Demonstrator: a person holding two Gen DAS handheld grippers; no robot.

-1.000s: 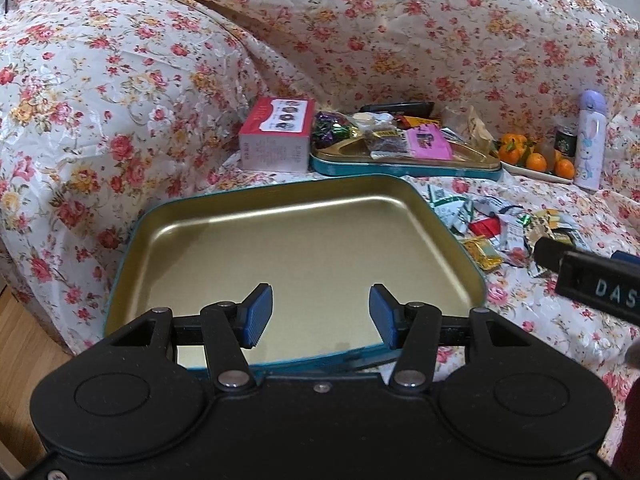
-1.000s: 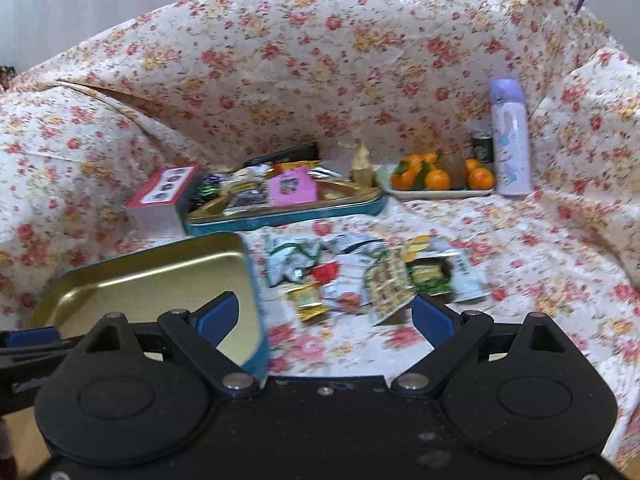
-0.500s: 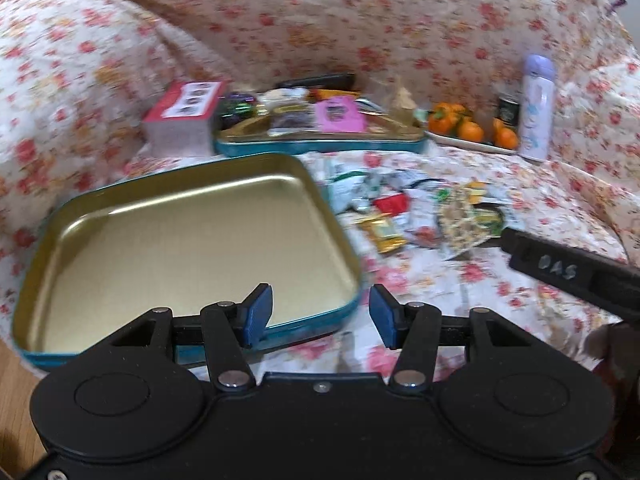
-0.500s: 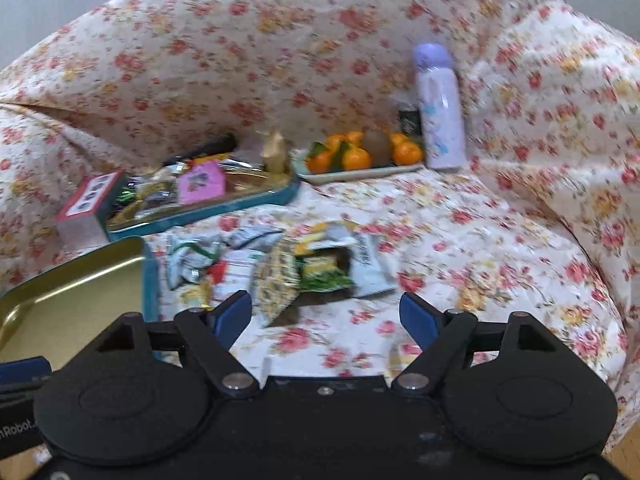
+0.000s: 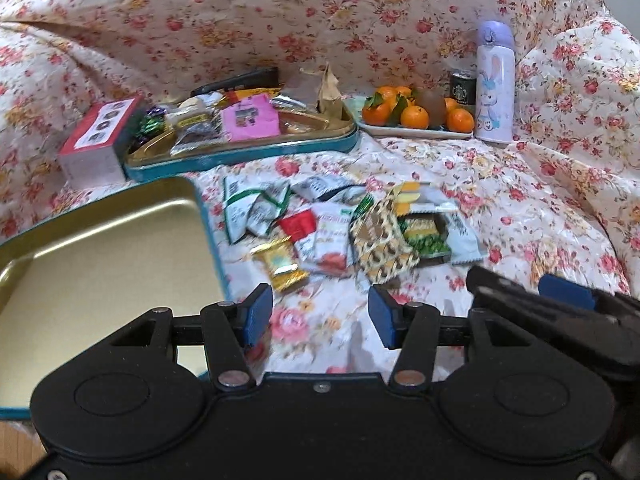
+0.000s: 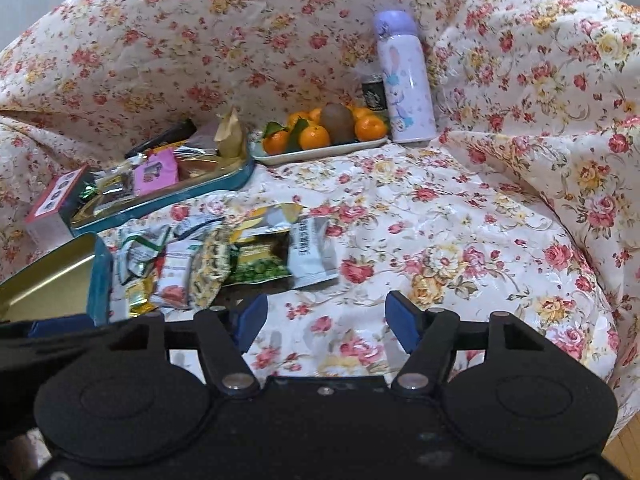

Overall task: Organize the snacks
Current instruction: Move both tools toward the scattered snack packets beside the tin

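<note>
Both tongs, left (image 5: 320, 314) and right (image 6: 325, 325), hang part-open and empty, the right's jaws having just narrowed; crinkled foil snack packets (image 5: 340, 228) lie heaped on the floral cover beside the empty gold-lined teal tin tray (image 5: 100, 248), probably their destination.

Ahead of your fingers and off to the right, at the back of the floral cover (image 6: 460, 216), a pale purple bottle with a rabbit print (image 5: 494, 88) stands upright. A dark can (image 5: 463, 87) sits just left of it, tucked behind a plate (image 5: 416, 131) of oranges (image 5: 414, 116) and a brown fruit (image 6: 337, 123).
</note>
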